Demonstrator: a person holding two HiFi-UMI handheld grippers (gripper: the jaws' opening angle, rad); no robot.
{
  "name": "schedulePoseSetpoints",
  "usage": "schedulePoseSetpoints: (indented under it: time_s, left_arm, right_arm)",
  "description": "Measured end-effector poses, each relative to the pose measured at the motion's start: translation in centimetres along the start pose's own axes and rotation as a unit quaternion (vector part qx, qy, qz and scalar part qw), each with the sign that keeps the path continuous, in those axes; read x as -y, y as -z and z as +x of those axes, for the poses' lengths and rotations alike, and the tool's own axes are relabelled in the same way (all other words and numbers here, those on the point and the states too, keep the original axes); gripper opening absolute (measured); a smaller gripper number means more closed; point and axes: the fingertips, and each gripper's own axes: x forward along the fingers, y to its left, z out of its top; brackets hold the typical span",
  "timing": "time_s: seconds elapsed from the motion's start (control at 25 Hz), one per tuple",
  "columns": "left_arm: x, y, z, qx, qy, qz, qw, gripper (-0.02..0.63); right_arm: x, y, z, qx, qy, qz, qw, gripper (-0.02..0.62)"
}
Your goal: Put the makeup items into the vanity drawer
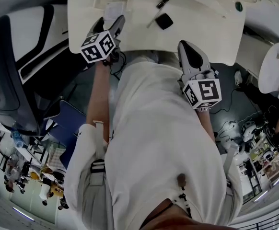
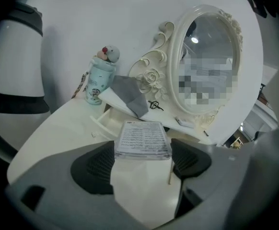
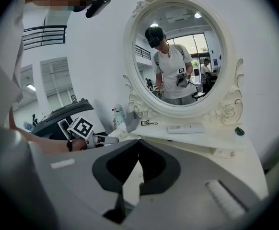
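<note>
- Left tongs grip a flat case with a printed label, held level just above the tabletop.
- Just beyond the case and a little left, the drawer stands pulled out under the shelf.
- The step in hand looks like carrying the case to the drawer. The next move calls for easing it forward and left, lowering it flat inside, then letting go.
- On the shelf a curler lies beside a grey cloth, not yet stowed.
- Right tongs are closed on nothing, off to the right over the tabletop's near edge.
</note>
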Motion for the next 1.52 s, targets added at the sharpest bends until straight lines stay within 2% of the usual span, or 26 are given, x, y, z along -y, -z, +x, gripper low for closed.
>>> schedulePoseSetpoints:
  time_s: [0.16,0.48,1.16,1.36,1.52]
  left_arm:
    - [-1.5,-0.2,0.3,-0.014,-0.039,0.021,0.9989,0.376]
    - [-2.1,-0.6,1.2,-0.048,-0.079,0.113,0.9893,0.376]
    - [-2.6,-1.4,3.1,-0.063,-0.09,0.16,0.981,0.376]
    - [-2.8,-1.8,3.5,-0.065,-0.095,0.161,0.9802,0.376]
    - [-2.9,-1.8,4.1,-0.076,-0.102,0.177,0.9759,0.376]
  right_arm:
    - [0.4,-0.1,0.1,0.001,0.003,0.001,1.0,0.008]
    - [0.7,-0.5,0.5,0.0,0.003,-0.001,1.0,0.008]
    - [1.6,-0.4,0.8,-0.004,0.016,0.014,1.0,0.008]
    - [1.3,-0.5,1.0,-0.004,0.016,0.014,1.0,0.008]
    - [1.5,-0.4,1.1,-0.004,0.019,0.019,1.0,0.008]
